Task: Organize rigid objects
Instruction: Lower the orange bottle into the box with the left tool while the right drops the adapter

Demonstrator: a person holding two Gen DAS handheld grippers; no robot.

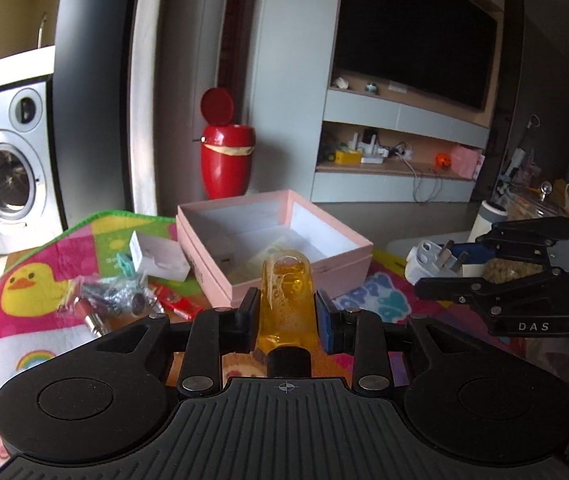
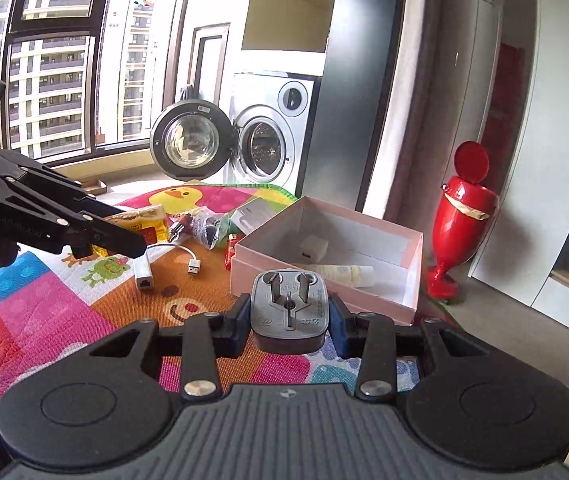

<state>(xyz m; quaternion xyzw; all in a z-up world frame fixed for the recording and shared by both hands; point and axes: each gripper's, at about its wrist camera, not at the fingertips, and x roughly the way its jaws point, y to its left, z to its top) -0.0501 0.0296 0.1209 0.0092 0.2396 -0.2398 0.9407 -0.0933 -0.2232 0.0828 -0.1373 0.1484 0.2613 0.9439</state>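
My left gripper [image 1: 284, 316] is shut on a small bottle of yellow liquid [image 1: 284, 300] with a black cap, held above the mat just in front of the open pink box [image 1: 284, 236]. My right gripper [image 2: 289, 320] is shut on a grey power plug adapter [image 2: 289, 308], prongs facing forward, near the pink box [image 2: 324, 276]. The box holds a white cube charger [image 2: 313, 249] and a cream tube [image 2: 344, 272]. The right gripper shows in the left wrist view [image 1: 464, 276] with the plug. The left gripper shows in the right wrist view [image 2: 124, 240].
On the colourful play mat [image 2: 44, 300] lie a white USB adapter cable [image 2: 148, 272], a small white box [image 1: 156, 258], a lipstick [image 1: 88, 314], plastic-wrapped items [image 1: 120, 292] and a red packet [image 1: 176, 304]. A red bin [image 1: 226, 160] and a washing machine [image 2: 268, 144] stand behind.
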